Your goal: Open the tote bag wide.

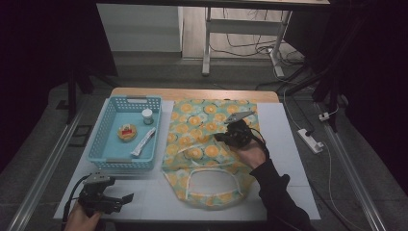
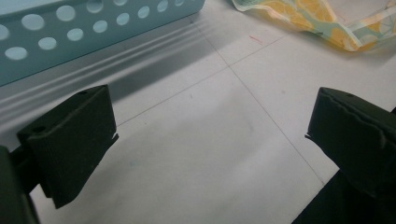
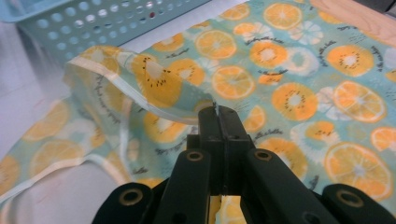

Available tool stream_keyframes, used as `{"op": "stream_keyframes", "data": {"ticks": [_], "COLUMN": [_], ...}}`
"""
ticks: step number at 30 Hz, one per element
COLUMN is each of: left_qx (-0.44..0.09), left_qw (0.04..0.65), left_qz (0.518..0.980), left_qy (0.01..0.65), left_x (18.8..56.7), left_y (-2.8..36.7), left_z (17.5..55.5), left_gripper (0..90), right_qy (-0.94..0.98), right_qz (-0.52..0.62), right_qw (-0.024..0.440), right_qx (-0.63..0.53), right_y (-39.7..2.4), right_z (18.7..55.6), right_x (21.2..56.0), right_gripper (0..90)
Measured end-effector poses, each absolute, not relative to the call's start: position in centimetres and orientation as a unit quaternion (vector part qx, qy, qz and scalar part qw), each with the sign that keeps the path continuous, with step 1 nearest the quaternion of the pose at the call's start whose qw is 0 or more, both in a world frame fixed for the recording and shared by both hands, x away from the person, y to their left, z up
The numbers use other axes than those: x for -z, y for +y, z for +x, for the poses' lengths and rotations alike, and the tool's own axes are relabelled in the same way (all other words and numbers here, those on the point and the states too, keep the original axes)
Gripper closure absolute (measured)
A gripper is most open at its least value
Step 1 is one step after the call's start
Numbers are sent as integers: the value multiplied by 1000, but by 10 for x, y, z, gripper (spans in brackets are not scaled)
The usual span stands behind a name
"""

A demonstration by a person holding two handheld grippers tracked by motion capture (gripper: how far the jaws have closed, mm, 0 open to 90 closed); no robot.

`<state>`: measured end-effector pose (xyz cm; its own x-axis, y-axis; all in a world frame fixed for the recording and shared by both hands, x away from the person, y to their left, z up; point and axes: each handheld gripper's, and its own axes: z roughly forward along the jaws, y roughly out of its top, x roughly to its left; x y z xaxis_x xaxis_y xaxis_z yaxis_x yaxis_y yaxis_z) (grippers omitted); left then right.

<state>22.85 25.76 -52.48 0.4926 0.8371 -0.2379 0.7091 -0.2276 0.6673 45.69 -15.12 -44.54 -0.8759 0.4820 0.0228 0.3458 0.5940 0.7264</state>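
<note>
I see a soft cloth bag [image 1: 207, 144] lying flat on the white table [image 1: 288, 159]. It is thin and floppy, with a pale green print full of orange slices and a cream band sewn along its edges. Its loop handle [image 1: 211, 185] curls toward me like a big letter U.

My right gripper [image 1: 222, 136] sits over the middle of the bag. In the right gripper view, its two black jaws are pressed tight together, and they pinch the cream edge of a fold of the bag [image 3: 140, 88]. That fold stands up from the table in a small hump, while the rest of the cloth lies flat.

My left gripper [image 1: 126, 197] rests near the front left corner of the table. Its jaws are spread wide, with nothing between them, just smooth white tabletop with thin lines in it.

A light blue plastic basket [image 1: 103, 144] full of round holes stands just to the left of the bag, their edges almost touching. Inside it are a small jar [image 1: 147, 116], a round yellow thing [image 1: 127, 132] and a long white tube [image 1: 143, 141].

There is bare table to the right of the bag and along the front edge. A strip of wood [image 1: 192, 94] shows at the far edge.
</note>
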Motion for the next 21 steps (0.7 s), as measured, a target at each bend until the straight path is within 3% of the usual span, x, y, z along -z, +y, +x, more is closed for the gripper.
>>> {"op": "stream_keyframes", "data": {"ticks": [21], "left_qx": [-83], "left_qw": [377], "left_qz": [776], "left_qy": [498], "left_x": [525], "left_y": [258], "left_z": [229], "left_gripper": [12], "right_qy": [872], "right_qz": [263], "right_qw": [104], "right_qx": [-399], "right_y": [-146], "right_z": [512], "right_x": [438], "right_gripper": [900]}}
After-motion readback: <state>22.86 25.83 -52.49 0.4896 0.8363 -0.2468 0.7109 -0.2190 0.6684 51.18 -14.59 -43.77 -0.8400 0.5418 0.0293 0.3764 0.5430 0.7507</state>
